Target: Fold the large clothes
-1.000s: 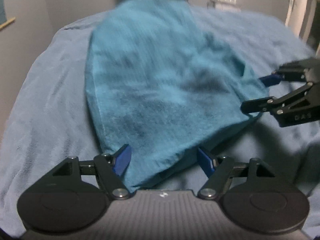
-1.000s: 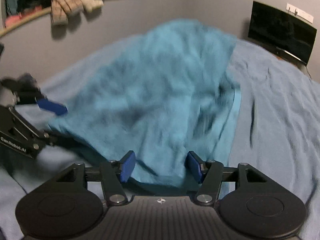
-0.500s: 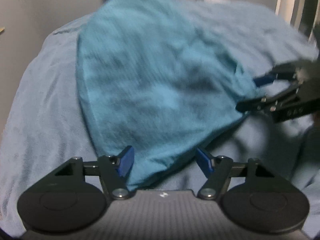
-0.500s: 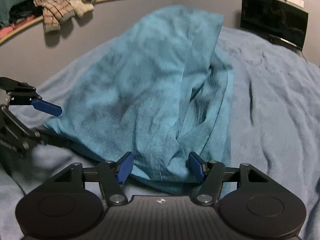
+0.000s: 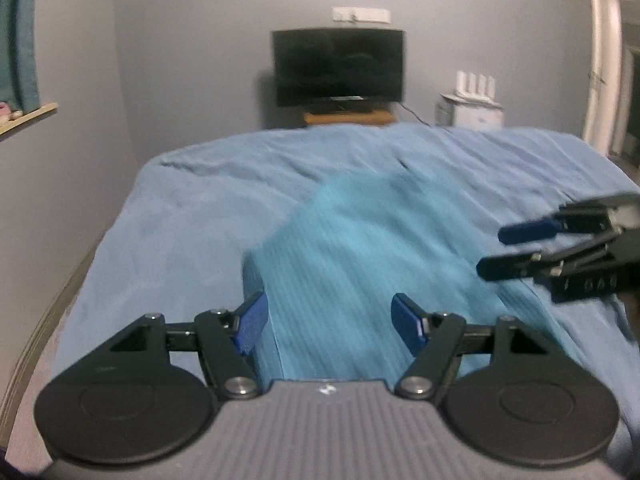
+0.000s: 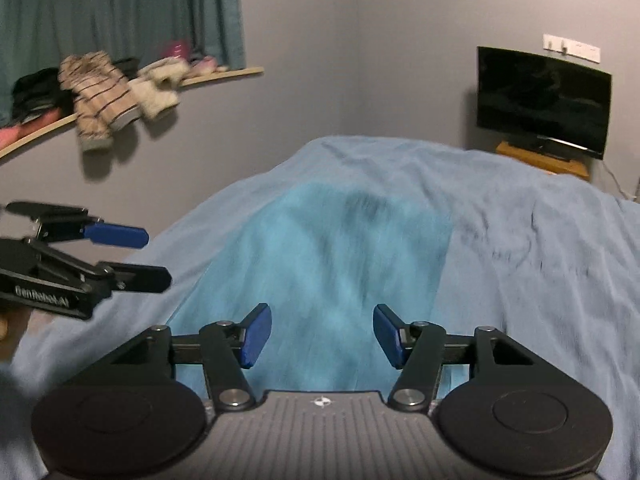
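Note:
A teal garment (image 5: 360, 260) lies folded lengthwise on the blue bed cover (image 5: 180, 220), blurred by motion. My left gripper (image 5: 328, 320) hovers over its near end. Its jaws are closing a little, and the blue pads stand apart and press on nothing. In the right wrist view the garment (image 6: 332, 260) runs away from my right gripper (image 6: 320, 334), whose jaws are also closing slightly with no cloth pinched. Each gripper shows in the other's view, the right gripper (image 5: 494, 251) at the right and the left gripper (image 6: 156, 256) at the left, both with fingers apart.
A dark TV (image 5: 338, 66) stands on a wooden stand beyond the bed's far end, with a white device (image 5: 470, 108) beside it. A wall shelf (image 6: 224, 76) at the left holds piled clothes (image 6: 104, 96). The grey wall runs close along the bed's left side.
Both grippers have pulled back and risen from the garment. It filled both views before and now lies lower and smaller on the bed, with the far wall and TV in sight.

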`<state>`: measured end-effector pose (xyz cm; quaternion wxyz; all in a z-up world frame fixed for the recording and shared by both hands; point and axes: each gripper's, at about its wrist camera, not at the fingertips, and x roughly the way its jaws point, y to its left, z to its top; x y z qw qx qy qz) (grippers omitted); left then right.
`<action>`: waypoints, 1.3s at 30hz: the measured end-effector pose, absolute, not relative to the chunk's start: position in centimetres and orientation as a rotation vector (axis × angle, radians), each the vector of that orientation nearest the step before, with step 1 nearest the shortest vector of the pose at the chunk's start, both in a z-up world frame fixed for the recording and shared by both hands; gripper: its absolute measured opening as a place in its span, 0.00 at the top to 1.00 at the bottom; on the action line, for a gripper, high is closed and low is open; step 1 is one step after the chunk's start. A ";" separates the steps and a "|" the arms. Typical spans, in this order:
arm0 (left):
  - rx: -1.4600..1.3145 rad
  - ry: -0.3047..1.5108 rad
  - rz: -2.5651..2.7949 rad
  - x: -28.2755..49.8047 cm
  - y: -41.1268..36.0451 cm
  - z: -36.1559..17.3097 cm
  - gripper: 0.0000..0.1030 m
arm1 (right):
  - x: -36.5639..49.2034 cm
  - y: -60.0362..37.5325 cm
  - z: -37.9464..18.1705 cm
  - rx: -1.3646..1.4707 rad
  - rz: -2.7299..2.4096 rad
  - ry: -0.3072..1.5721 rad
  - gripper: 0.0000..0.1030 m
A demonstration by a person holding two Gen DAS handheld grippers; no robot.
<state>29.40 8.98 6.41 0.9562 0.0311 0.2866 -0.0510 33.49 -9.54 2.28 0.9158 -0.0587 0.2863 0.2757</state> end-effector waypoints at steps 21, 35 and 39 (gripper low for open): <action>0.004 0.756 -0.060 47.4 11.4 -5.3 0.59 | 51.4 -4.4 -12.0 -0.096 0.418 0.725 0.44; -0.044 0.726 -0.044 29.6 11.3 1.6 0.44 | 38.9 -11.4 -2.8 0.010 0.456 0.669 0.20; -0.095 0.726 -0.032 22.2 10.7 1.5 0.41 | 33.2 -13.6 -2.0 0.012 0.463 0.661 0.19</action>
